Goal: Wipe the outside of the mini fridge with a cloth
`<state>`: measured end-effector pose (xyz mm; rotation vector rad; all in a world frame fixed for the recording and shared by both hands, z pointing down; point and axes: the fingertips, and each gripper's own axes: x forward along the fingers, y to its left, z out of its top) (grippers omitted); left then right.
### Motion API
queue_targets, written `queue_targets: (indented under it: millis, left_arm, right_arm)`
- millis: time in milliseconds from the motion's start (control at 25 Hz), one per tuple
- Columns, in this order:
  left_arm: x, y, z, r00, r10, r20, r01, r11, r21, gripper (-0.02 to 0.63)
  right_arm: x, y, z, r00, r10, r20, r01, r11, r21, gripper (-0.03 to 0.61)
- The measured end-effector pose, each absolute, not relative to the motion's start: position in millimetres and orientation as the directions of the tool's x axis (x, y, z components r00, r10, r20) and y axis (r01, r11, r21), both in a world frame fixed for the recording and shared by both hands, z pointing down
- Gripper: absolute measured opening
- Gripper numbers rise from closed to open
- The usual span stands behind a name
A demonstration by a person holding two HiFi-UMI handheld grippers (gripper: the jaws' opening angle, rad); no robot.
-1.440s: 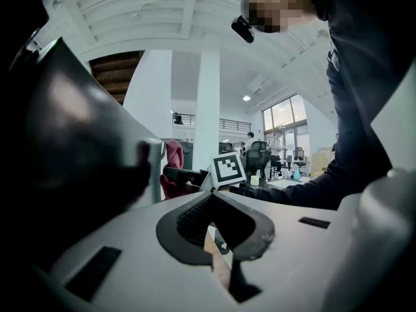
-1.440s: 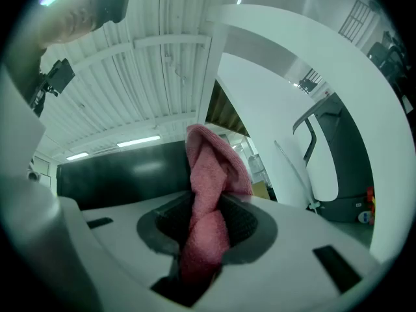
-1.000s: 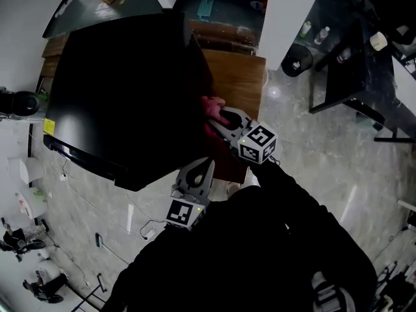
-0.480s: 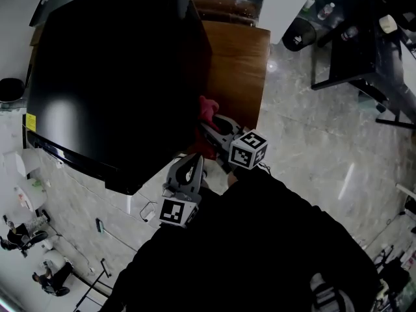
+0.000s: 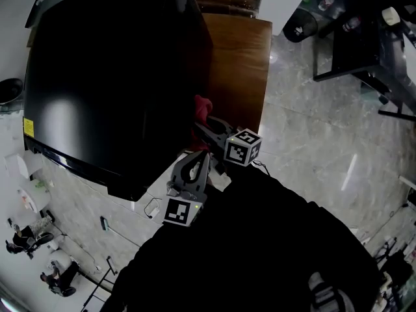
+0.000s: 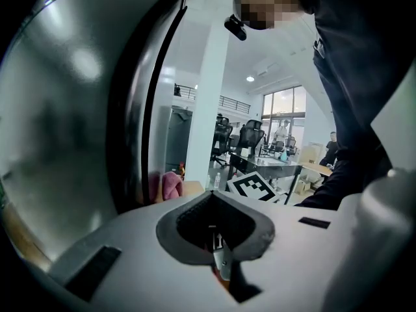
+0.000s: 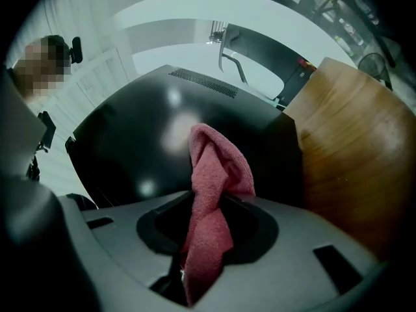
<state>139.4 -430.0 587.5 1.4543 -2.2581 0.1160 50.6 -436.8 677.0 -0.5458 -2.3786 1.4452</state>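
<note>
Right hand-held gripper [image 7: 211, 203] pinching cloth [image 7: 218, 168], yellow fridge label [image 5: 28, 127]

A wooden table [image 5: 240, 57] stands on pale marble floor [image 5: 312, 148] — a black desk [image 5: 348, 44] is well apart. Office chairs [image 6: 250, 134] sit beyond a white pillar [image 6: 209, 109]

Head view looks steeply down on the fridge [image 5: 110, 77]; both gripper views look closely along their jaws, sharing its side and the cloth [image 5: 203, 106].

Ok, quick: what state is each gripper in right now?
Left gripper: closed, nothing between the fingers.
Right gripper: closed on the red cloth.
</note>
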Motion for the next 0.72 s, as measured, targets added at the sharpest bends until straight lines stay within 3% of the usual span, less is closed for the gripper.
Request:
queue_targets:
  millis: [480,720]
  left_arm:
    - [118,-463,587,-0.373,-0.842,0.391,-0.882,0.453,0.133,0.005]
    - [108,-481,585,-0.396,-0.834,0.384,-0.877,0.468,0.112,0.005]
  right_arm:
    - [22,-465,680,-0.882,0.47,0.038,0.185,0.418,-0.89,0.123]
    - [5,-487,678,-0.907,0.421,-0.016,0.169,0.329,-0.929,0.121]
